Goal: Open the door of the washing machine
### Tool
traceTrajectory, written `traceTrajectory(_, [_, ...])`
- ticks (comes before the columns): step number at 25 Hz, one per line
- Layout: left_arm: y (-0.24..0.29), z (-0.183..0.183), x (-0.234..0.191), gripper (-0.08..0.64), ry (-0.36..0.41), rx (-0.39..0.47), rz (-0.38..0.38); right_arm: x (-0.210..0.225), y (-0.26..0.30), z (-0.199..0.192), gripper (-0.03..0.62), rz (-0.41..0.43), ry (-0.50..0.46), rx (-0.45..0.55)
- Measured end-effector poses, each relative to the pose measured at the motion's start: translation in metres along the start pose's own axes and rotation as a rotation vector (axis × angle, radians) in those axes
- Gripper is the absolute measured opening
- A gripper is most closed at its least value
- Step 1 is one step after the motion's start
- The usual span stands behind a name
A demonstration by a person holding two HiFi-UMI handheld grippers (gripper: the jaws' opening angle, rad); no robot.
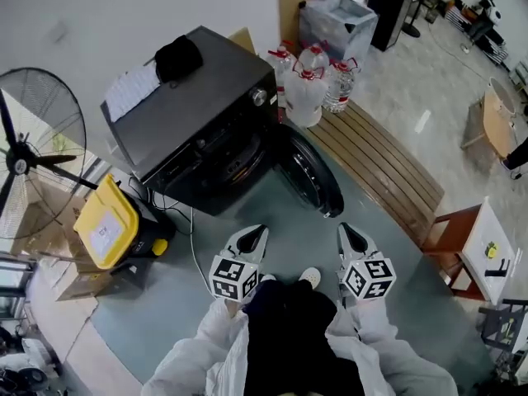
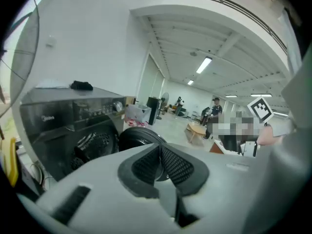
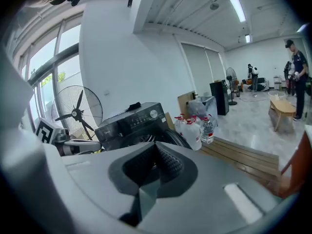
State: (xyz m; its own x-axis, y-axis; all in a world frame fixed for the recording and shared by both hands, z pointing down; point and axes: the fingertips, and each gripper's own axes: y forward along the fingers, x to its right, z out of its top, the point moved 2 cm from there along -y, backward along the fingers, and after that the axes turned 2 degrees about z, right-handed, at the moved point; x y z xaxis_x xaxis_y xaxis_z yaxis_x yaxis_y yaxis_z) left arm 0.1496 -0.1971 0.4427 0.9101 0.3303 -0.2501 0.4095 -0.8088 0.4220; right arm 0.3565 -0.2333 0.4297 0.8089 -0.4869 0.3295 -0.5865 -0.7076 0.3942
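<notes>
Head view is looking steeply down on a floor fan (image 1: 33, 159) standing at the far left, with a yellow-topped box (image 1: 107, 221) sitting just beside it, its lid down. Next, the washing machine (image 1: 198, 114) is standing by the wall, carrying a paper sheet (image 1: 132, 91) and a black cloth (image 1: 178, 58) on its top. Its round door (image 1: 312, 176) is hanging wide open toward the right, and the drum opening (image 1: 239, 159) is showing only darkness, so I cannot tell what it is holding. Further right, red-capped water jugs (image 1: 309, 89) are clustering at the far end of a slatted wooden desk (image 1: 379, 159), with a clear plastic bin (image 1: 338, 23) behind them; its contents are too blurred to tell.

Lower down, the left tool (image 1: 261, 230) and the right tool (image 1: 343, 228) are hovering side by side, apart from the door and pointing toward the machine. Left gripper view is showing its pads (image 2: 146, 167) meeting at the tips with nothing between them; right gripper view is showing the other pads (image 3: 168, 167) likewise together and empty.
</notes>
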Motion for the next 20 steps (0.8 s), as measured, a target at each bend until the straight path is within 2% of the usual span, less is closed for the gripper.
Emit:
traceTrajectory(4, [-0.053, 0.031, -0.017, 0.000, 0.017, 0.097, 0.069, -0.054, -0.005, 0.025, 0.011, 0.080, -0.058, 0.041])
traceTrajectory(7, [-0.087, 0.035, -0.027, -0.002, 0.016, 0.148, 0.113, -0.081, -0.010, 0.029, 0.011, 0.105, -0.090, 0.055])
traceTrajectory(14, [-0.141, 0.006, -0.050, -0.002, 0.018, 0.153, 0.171, -0.110, -0.024, 0.004, 0.011, 0.115, -0.102, 0.064])
traceTrajectory(17, [-0.150, -0.004, -0.053, -0.002, 0.004, 0.160, 0.169, -0.120, -0.027, -0.010, 0.011, 0.126, -0.124, 0.048])
traceTrajectory(20, [-0.155, -0.013, -0.055, -0.002, 0.012, 0.147, 0.160, -0.129, -0.028, -0.023, 0.009, 0.130, -0.103, 0.048])
